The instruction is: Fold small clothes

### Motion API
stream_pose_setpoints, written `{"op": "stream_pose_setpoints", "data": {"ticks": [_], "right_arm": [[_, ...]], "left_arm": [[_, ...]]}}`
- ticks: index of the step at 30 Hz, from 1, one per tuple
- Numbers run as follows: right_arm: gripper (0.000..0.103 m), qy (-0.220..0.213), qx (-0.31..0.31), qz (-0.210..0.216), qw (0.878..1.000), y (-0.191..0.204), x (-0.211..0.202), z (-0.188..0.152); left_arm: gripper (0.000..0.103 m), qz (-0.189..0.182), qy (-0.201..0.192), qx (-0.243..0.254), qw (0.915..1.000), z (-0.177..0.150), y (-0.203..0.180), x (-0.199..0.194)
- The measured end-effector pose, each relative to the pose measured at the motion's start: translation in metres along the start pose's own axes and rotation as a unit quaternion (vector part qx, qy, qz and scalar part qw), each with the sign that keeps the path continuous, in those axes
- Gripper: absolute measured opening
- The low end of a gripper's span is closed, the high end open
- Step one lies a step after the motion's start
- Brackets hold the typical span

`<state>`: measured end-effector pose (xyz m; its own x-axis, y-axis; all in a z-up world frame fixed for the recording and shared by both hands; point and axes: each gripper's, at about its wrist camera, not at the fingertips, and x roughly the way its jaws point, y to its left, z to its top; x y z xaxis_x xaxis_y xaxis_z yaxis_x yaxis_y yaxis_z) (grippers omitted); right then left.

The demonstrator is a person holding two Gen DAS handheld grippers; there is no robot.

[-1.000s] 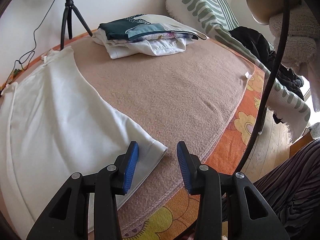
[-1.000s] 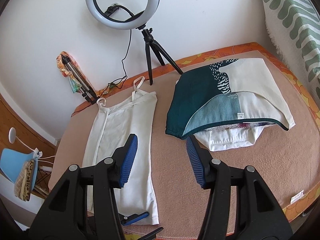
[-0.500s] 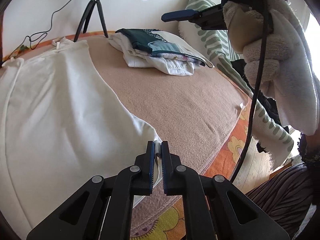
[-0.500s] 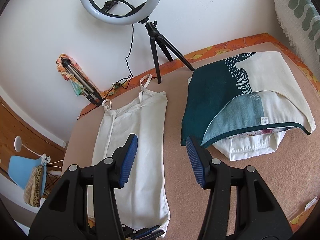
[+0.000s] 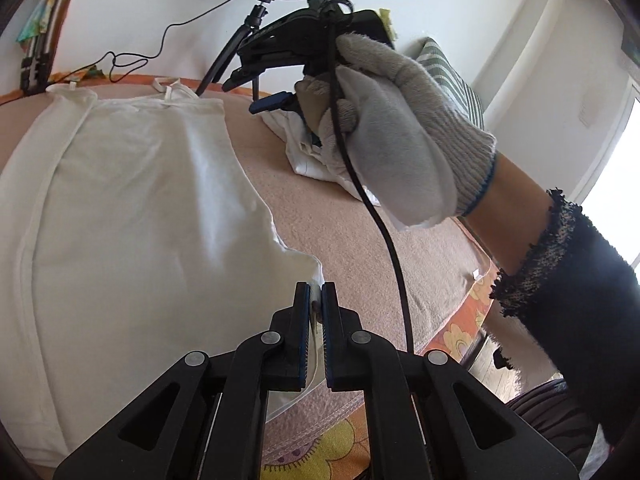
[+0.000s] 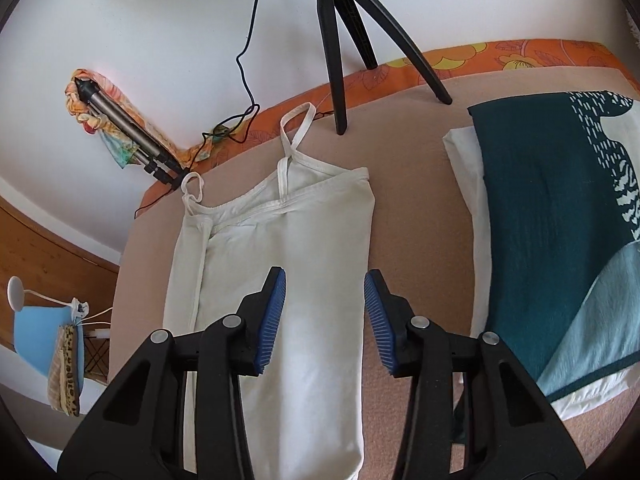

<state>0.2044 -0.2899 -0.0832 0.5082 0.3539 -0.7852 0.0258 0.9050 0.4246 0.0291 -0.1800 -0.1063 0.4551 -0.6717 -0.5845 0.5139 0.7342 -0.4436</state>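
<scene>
A tan blanket (image 6: 416,216) covers the bed, folded clothes (image 6: 560,240) at 3 o'clock. The left gripper (image 5: 315,300) clamps the white camisole (image 5: 140,208) hem corner; the right gripper (image 6: 325,312), jaws closing on nothing, hovers above it. It should probably pinch the side edge cleanly.

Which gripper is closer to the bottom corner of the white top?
Left. The left gripper is shut on the white top's bottom corner. The right gripper hovers above the top's upper half, jaws closing with nothing between them.
</scene>
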Motion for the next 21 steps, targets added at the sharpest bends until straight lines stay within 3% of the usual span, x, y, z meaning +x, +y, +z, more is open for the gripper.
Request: {"op": "stream_pose_setpoints", "data": {"ticks": [6, 12, 14, 16, 17, 21], "right_arm": [[0.044, 0.039, -0.026, -0.081, 0.996, -0.003, 0.059, 0.019], [0.044, 0.019, -0.021, -0.083, 0.996, -0.004, 0.075, 0.038], [0.038, 0.013, -0.020, -0.081, 0.996, -0.004, 0.078, 0.044], [0.015, 0.012, -0.024, -0.090, 0.996, -0.001, 0.083, 0.046], [0.010, 0.011, -0.026, -0.098, 0.995, 0.001, 0.084, 0.047], [0.004, 0.004, -0.028, -0.100, 0.995, 0.010, 0.079, 0.049]], "left_arm": [[0.004, -0.014, -0.017, -0.048, 0.9986, -0.004, 0.017, -0.010], [0.004, -0.020, -0.021, -0.075, 0.9968, -0.009, 0.026, -0.017], [0.004, -0.016, -0.028, -0.074, 0.9968, -0.008, 0.027, -0.022], [0.004, -0.015, -0.036, -0.081, 0.9959, -0.011, 0.030, -0.028], [0.004, -0.014, -0.040, -0.085, 0.9955, -0.012, 0.030, -0.031], [0.004, -0.004, -0.062, -0.103, 0.9927, -0.019, 0.037, -0.046]]}}
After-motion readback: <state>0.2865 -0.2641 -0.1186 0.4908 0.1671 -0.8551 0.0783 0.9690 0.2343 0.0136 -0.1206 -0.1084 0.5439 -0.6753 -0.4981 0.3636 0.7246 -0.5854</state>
